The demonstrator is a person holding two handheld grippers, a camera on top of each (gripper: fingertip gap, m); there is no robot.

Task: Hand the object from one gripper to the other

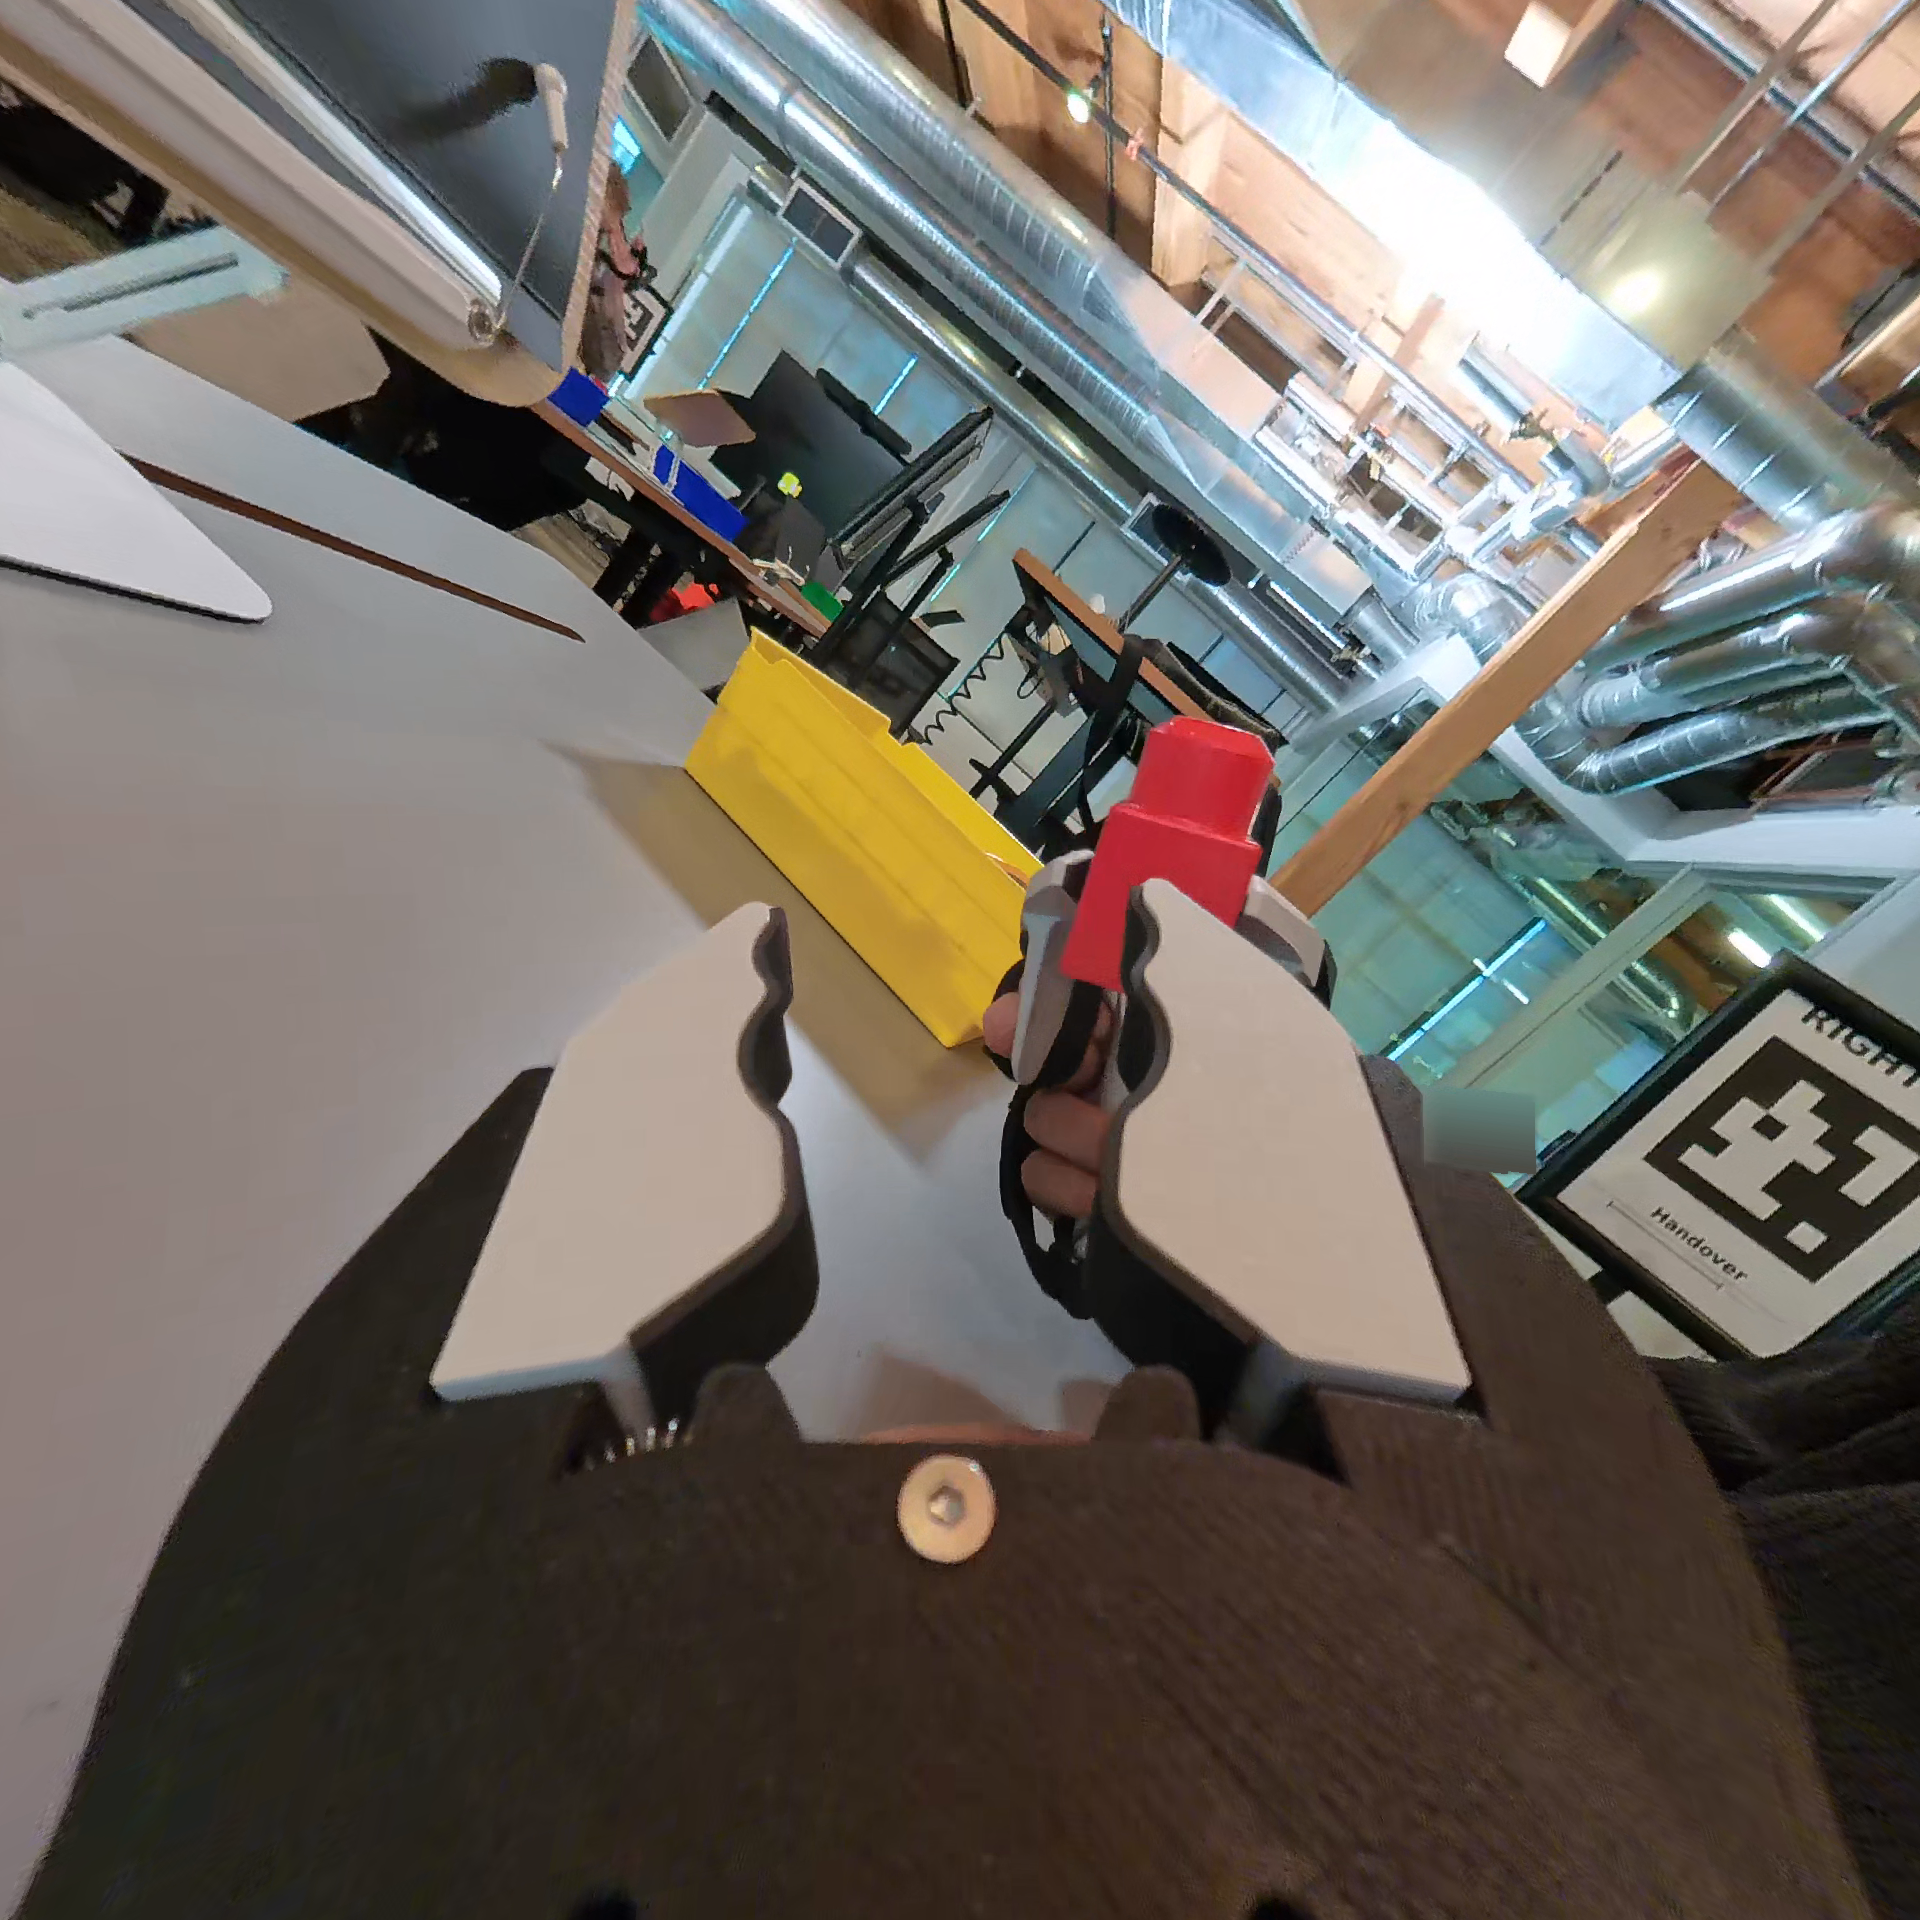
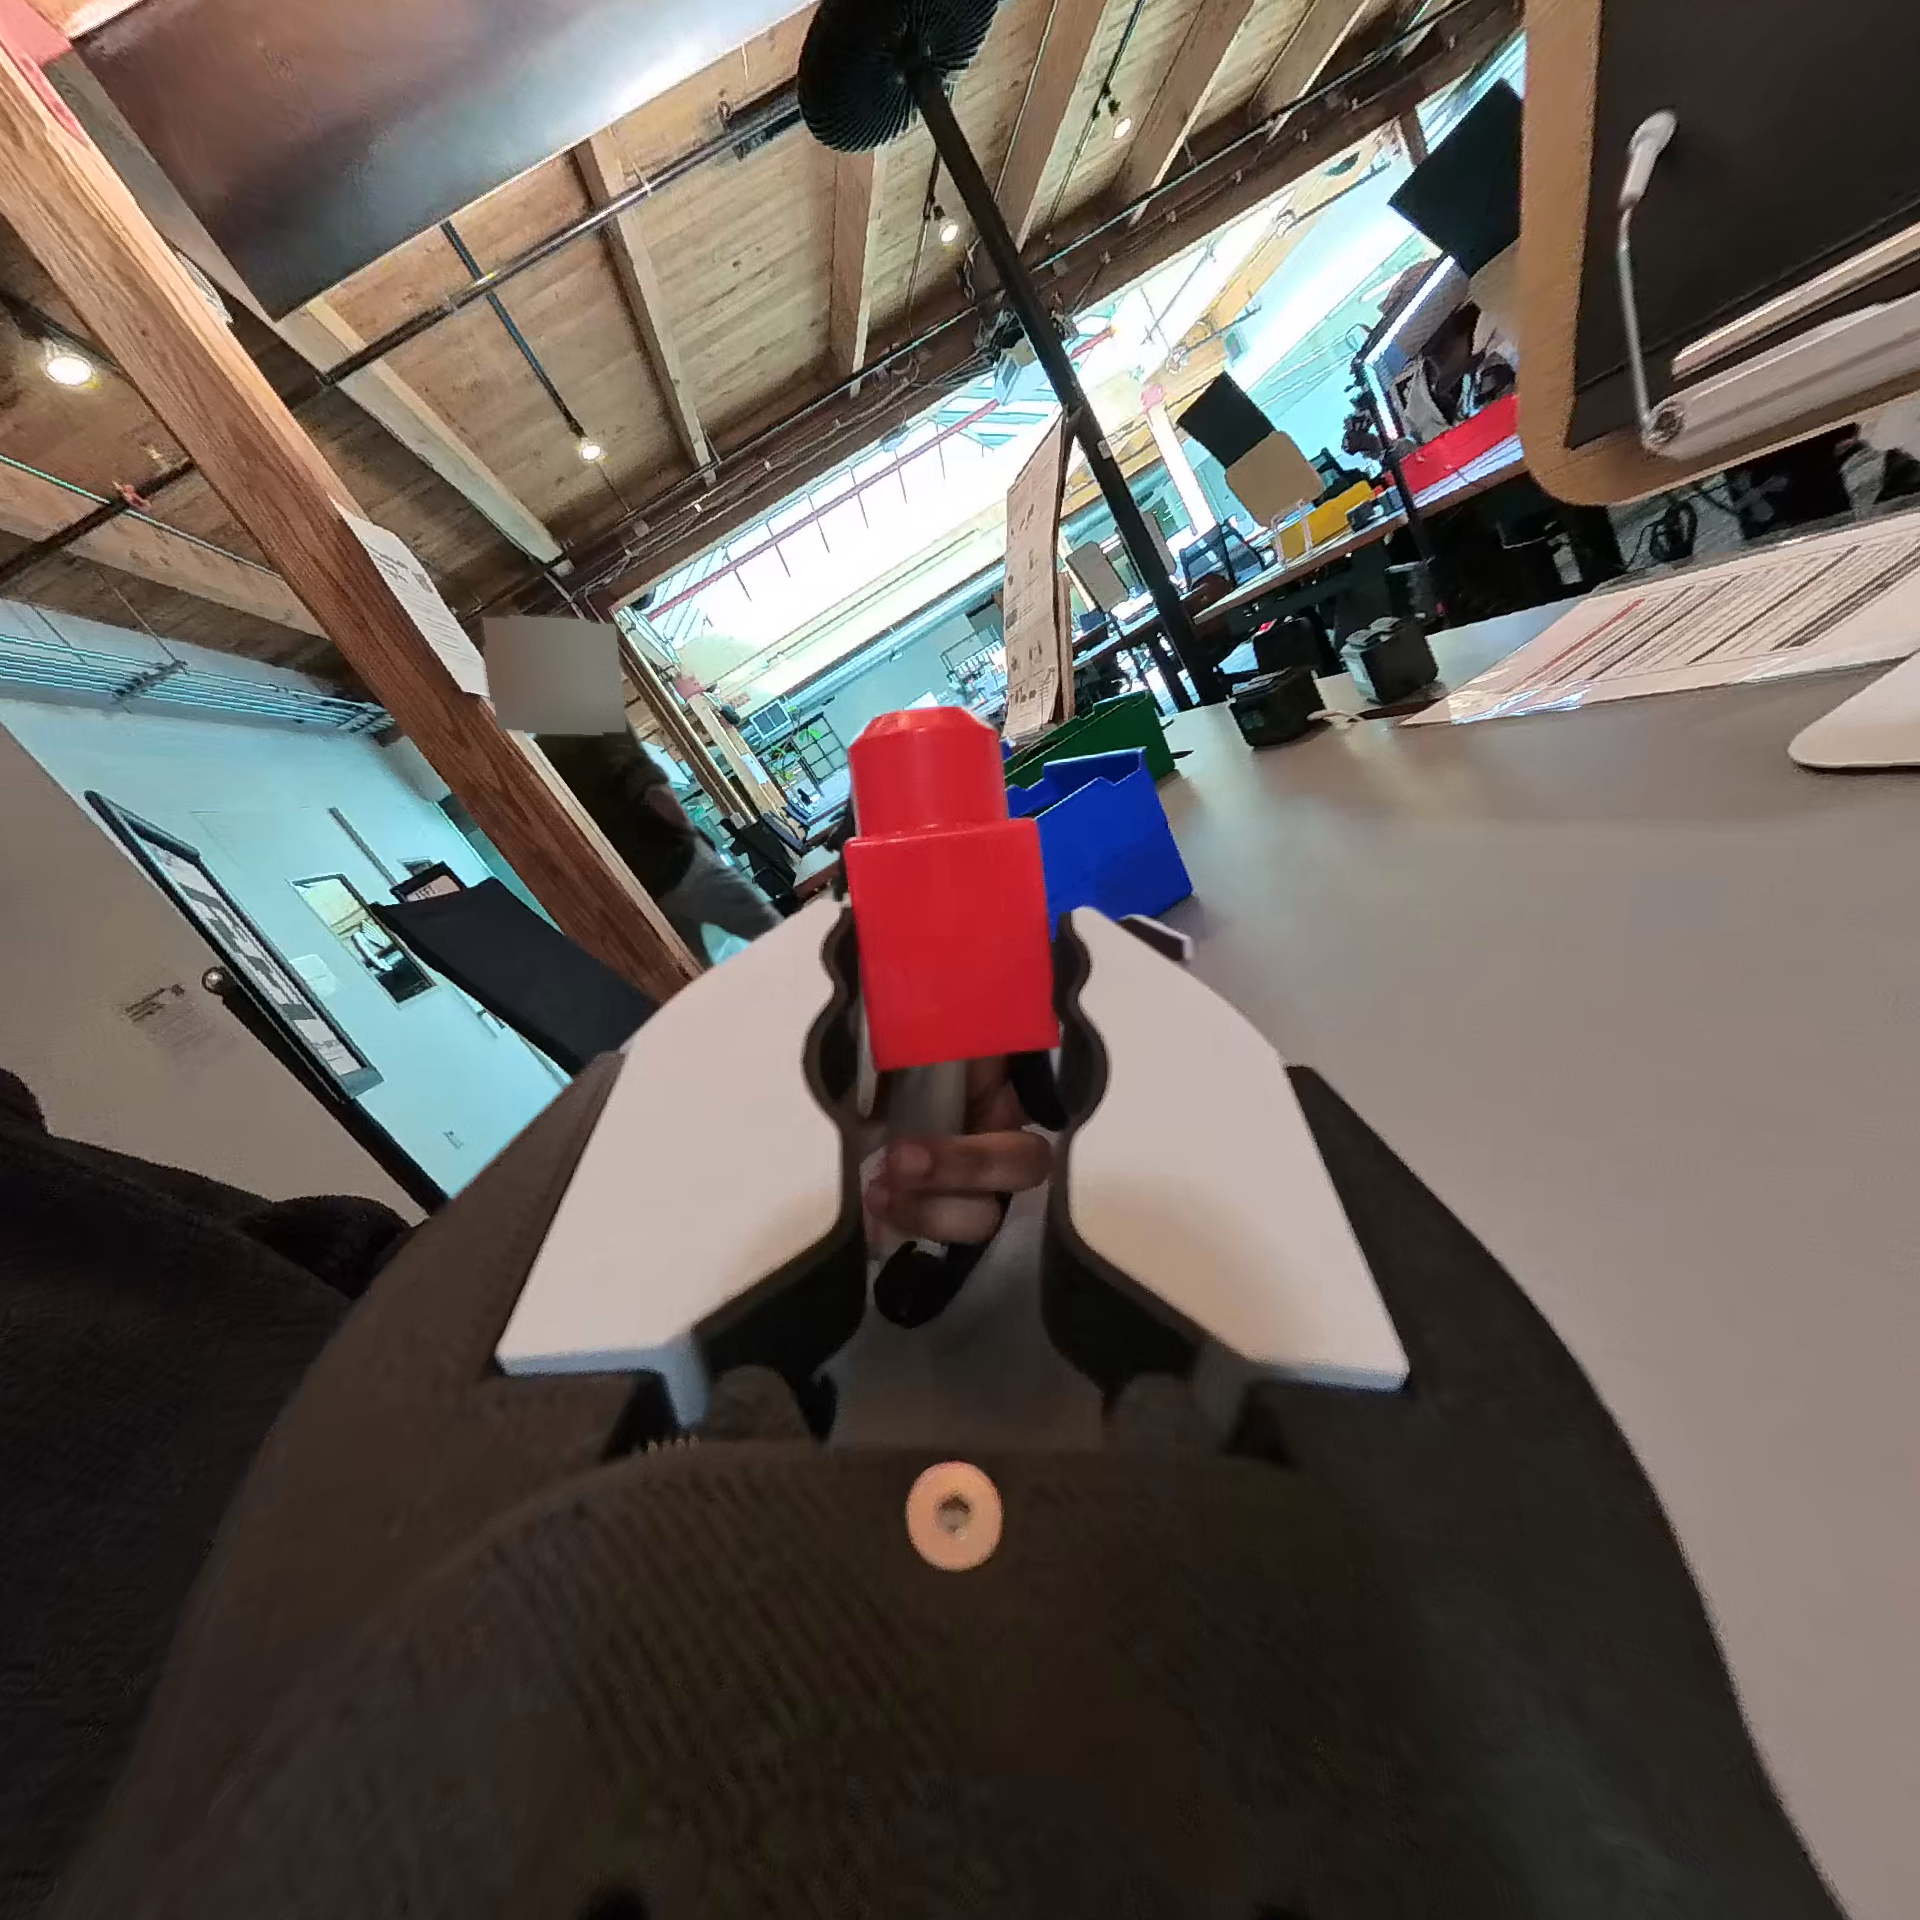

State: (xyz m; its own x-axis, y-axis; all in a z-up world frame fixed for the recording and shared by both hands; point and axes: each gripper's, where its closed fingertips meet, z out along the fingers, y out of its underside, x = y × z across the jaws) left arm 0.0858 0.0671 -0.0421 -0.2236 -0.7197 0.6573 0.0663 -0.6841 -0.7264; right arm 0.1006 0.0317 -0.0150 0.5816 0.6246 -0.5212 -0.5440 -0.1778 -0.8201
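Observation:
A red block (image 2: 951, 935) with a round stud on top is gripped upright between the tips of my right gripper (image 2: 956, 940), which is shut on its square lower part. In the left wrist view the red block (image 1: 1174, 842) stands just beyond my left gripper's right fingertip (image 1: 1158, 920), with the right gripper's grey fingers (image 1: 1044, 935) on either side of it. My left gripper (image 1: 956, 925) is open wide and empty, its jaws not around the block. A hand (image 2: 956, 1174) shows behind the block in the right wrist view.
A grey table (image 1: 312, 935) lies below both grippers. A yellow bin (image 1: 852, 831) stands on it past the left gripper. A blue bin (image 2: 1117, 847) and a green bin (image 2: 1101, 732) stand past the right gripper. A marker sign (image 1: 1766, 1153) stands right. A person (image 2: 665, 831) stands far back. Tip to tip, the grippers are about 5 cm apart.

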